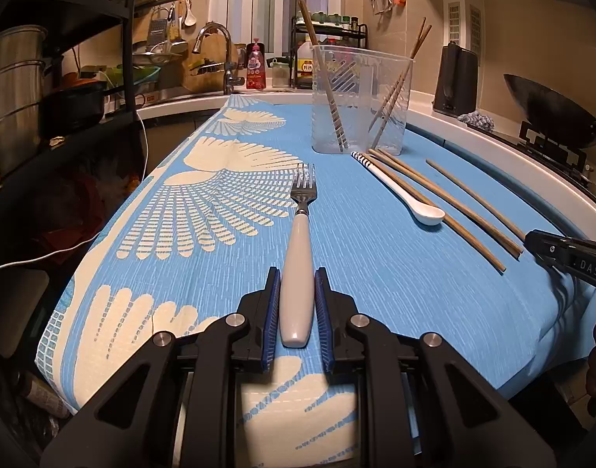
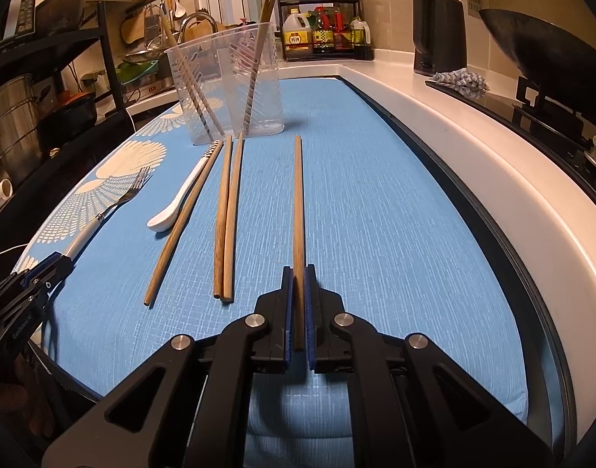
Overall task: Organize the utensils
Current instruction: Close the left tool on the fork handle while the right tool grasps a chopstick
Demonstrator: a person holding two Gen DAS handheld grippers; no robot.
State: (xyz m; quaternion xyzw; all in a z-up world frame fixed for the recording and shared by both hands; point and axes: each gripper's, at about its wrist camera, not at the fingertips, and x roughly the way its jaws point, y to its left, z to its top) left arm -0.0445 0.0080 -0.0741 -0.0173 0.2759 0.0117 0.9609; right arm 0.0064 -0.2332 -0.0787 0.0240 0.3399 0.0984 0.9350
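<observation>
My left gripper (image 1: 296,279) is shut on the white handle of a fork (image 1: 298,241) that lies on the blue cloth, tines pointing away. My right gripper (image 2: 298,273) is shut on the near end of a single wooden chopstick (image 2: 298,202) lying on the cloth. A clear plastic container (image 1: 360,101) holding several chopsticks stands at the far end; it also shows in the right wrist view (image 2: 227,89). A white spoon (image 2: 180,199) and three loose chopsticks (image 2: 227,214) lie between the two grippers.
The blue patterned cloth (image 1: 376,273) covers the counter. A black kettle (image 2: 438,31), a wok (image 2: 543,46) on the stove and a bottle rack (image 2: 325,35) stand to the right and behind. A sink faucet (image 1: 216,50) and a metal shelf (image 1: 44,78) are on the left.
</observation>
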